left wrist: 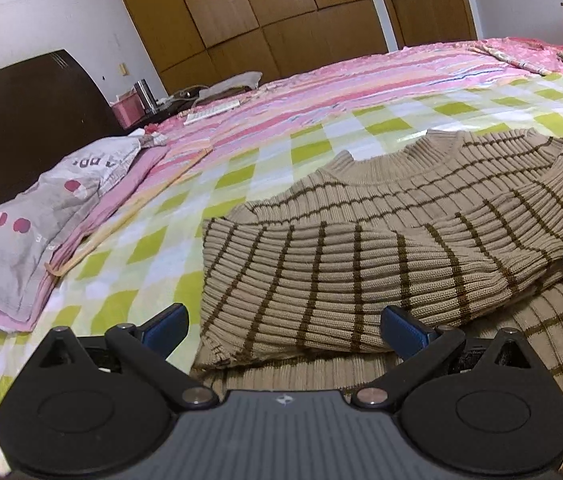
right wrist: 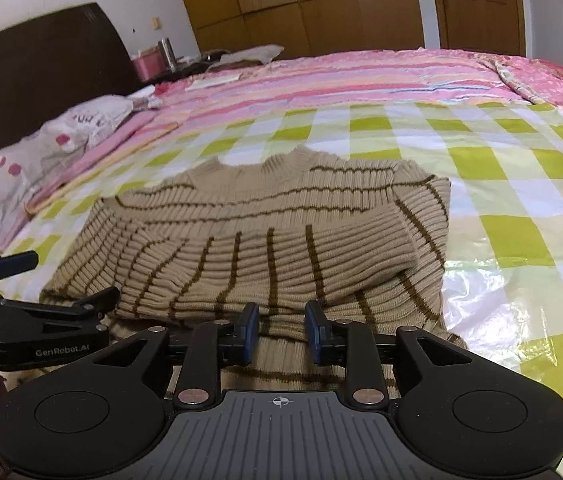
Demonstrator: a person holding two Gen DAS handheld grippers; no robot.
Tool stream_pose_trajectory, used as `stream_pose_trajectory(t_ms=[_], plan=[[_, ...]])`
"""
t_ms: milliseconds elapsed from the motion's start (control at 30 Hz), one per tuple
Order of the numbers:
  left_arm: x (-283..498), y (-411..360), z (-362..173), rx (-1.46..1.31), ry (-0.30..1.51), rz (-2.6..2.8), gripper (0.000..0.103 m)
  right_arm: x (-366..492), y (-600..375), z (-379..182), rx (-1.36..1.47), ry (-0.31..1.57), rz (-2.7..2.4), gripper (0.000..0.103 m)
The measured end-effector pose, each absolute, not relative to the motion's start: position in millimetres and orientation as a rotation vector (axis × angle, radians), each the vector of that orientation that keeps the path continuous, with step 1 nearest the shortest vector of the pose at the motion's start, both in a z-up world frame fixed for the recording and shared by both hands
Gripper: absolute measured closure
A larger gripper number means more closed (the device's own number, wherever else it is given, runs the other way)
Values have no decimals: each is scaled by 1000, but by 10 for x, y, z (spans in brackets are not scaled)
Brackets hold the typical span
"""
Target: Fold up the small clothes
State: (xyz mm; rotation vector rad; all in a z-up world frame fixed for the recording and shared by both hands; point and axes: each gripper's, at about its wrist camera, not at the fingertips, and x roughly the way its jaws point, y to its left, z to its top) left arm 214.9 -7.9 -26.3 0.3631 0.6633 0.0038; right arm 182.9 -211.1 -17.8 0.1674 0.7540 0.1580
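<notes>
Ribbed beige sweater (right wrist: 265, 224) folded; left hand-held gripper (left wrist: 284, 326) wide, right hand-held gripper (right wrist: 281, 328) narrow, empty.

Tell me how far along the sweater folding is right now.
Done: both sleeves of the tan striped sweater are folded across its chest on the checked sheet. In hand: nothing is gripped; the left gripper is wide open at the near sleeve fold, and the right gripper is open over the lower body. Left: folding the lower body up toward the collar.
</notes>
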Motion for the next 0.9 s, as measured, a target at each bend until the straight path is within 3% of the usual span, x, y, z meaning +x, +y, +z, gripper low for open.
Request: stream_pose_trajectory(t_ms=[600,900], plan=[[2132,-37,-96,333,620,-15,0,1826,-2121,-18,169,692,150,76],[2287,14,-81,314,613,2,0,1982,-2489,-105,217,685,5,70]])
